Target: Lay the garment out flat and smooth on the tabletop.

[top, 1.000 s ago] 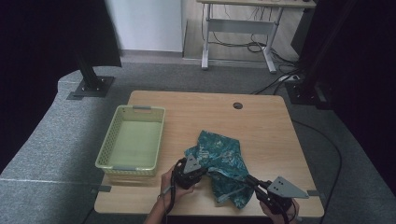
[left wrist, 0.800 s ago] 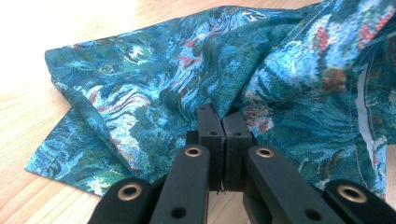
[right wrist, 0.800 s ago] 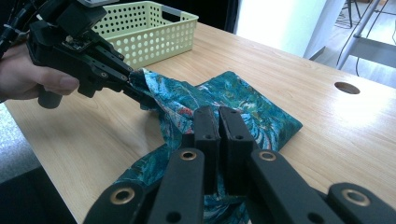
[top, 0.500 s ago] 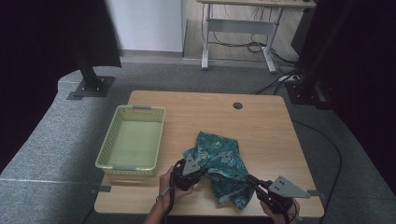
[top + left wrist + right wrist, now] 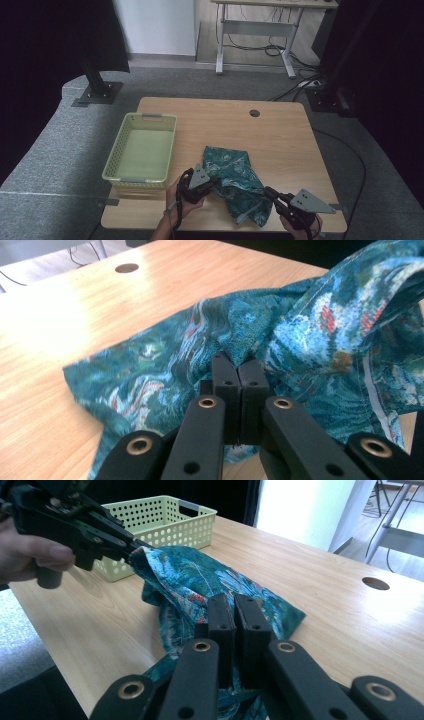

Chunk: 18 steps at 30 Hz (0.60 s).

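On the near half of the wooden table (image 5: 280, 140), a crumpled teal patterned cloth (image 5: 235, 175) is lying beside the pale green perforated plastic basket (image 5: 142, 150). Both the left gripper (image 5: 239, 371) and right gripper (image 5: 235, 611) are pinching its edges with jaws fully closed, though folds are hiding the pinched hems.

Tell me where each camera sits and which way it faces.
High view: above the person's side, looking down at table, basket, cloth; hands, both grippers.
Left gripper view: along the left gripper, fingers pinching cloth.
Right gripper view: along the right gripper toward the basket, left hand.
All share the cloth.
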Each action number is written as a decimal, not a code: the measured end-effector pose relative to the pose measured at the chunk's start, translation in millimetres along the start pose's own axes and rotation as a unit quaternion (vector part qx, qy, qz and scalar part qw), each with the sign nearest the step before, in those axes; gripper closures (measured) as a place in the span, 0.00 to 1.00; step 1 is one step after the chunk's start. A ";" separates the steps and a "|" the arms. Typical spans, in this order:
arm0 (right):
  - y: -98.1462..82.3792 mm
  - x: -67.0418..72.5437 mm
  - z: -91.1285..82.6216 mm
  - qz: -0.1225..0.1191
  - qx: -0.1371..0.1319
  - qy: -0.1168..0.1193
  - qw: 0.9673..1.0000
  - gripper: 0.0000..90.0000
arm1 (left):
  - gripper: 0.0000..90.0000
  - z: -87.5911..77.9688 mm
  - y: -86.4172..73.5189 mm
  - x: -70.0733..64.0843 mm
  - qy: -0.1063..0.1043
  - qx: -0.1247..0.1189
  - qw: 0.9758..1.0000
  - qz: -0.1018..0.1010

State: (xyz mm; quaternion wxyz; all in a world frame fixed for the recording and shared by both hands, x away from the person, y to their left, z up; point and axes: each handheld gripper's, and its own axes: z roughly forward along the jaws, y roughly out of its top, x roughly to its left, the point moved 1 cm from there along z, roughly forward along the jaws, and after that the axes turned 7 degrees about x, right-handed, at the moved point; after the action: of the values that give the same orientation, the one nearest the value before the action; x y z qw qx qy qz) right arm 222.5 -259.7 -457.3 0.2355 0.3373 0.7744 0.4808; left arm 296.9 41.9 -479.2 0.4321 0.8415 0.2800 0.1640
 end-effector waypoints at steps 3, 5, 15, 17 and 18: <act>0.7 0.5 -0.9 -0.003 0.000 -0.004 1.000 0.95 | 0.99 -3.3 1.7 -0.2 -0.001 -0.003 1.000 0.000; 1.1 0.6 -1.3 -0.003 -0.001 -0.004 1.000 0.95 | 0.99 -5.1 3.1 -0.9 0.000 -0.004 1.000 0.001; 4.5 0.7 -6.3 -0.005 -0.009 -0.006 1.000 0.95 | 0.99 -13.4 8.3 -4.1 -0.001 -0.011 1.000 0.005; 5.9 0.7 -8.9 -0.006 -0.011 -0.007 1.000 0.95 | 0.99 -15.7 10.0 -5.5 0.000 -0.012 1.000 0.007; 6.9 1.2 -10.6 -0.007 -0.013 -0.008 1.000 0.95 | 0.99 -17.2 11.6 -6.7 0.001 -0.013 1.000 0.010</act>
State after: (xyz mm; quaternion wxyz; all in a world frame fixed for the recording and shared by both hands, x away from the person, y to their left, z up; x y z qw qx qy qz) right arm 216.5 -262.9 -446.6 0.2498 0.3326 0.7686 0.4861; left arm 286.6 43.3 -460.0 0.4410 0.8385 0.2695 0.1729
